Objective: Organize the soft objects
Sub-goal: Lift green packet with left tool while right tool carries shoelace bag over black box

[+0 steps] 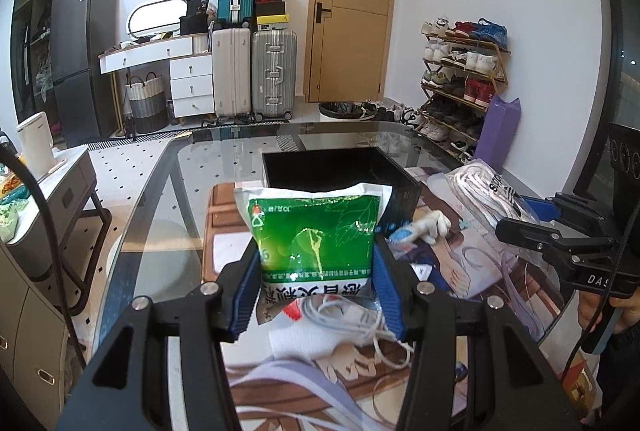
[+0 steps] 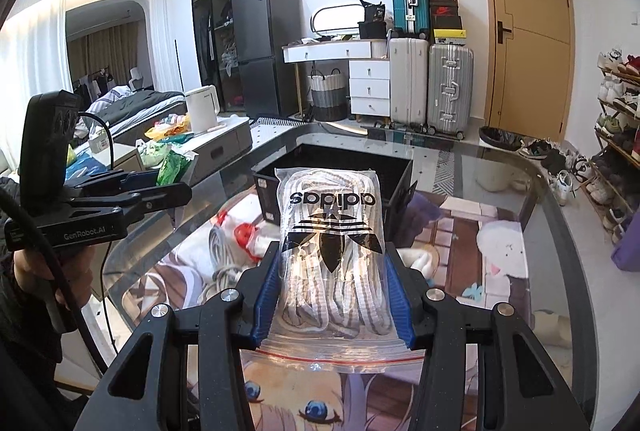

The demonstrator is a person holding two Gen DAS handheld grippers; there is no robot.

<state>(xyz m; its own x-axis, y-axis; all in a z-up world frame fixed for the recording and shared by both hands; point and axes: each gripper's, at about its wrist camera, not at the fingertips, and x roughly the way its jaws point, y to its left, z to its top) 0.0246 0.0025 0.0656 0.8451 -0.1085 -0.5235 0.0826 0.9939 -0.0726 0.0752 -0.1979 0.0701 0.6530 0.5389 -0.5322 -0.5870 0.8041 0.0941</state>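
My left gripper (image 1: 318, 263) is shut on a green and white foil packet (image 1: 316, 235), held up over the glass table just in front of the black bin (image 1: 340, 167). My right gripper (image 2: 332, 273) is shut on a clear zip bag of white laces (image 2: 332, 251) with a black logo, also lifted near the black bin (image 2: 336, 159). Each gripper shows from the side in the other view: the right gripper body (image 1: 560, 243) at the right edge, the left gripper body (image 2: 104, 207) at the left edge. A bundle of white cord (image 1: 352, 315) lies on the table below the packet.
A small white plush (image 1: 432, 225) and a blue and white tube (image 1: 404, 233) lie on the printed mat beside the bin. A red and white packet (image 2: 244, 233) and the coiled cord (image 2: 220, 255) rest on the glass table (image 2: 500, 159). Suitcases, a shoe rack and a door stand behind.
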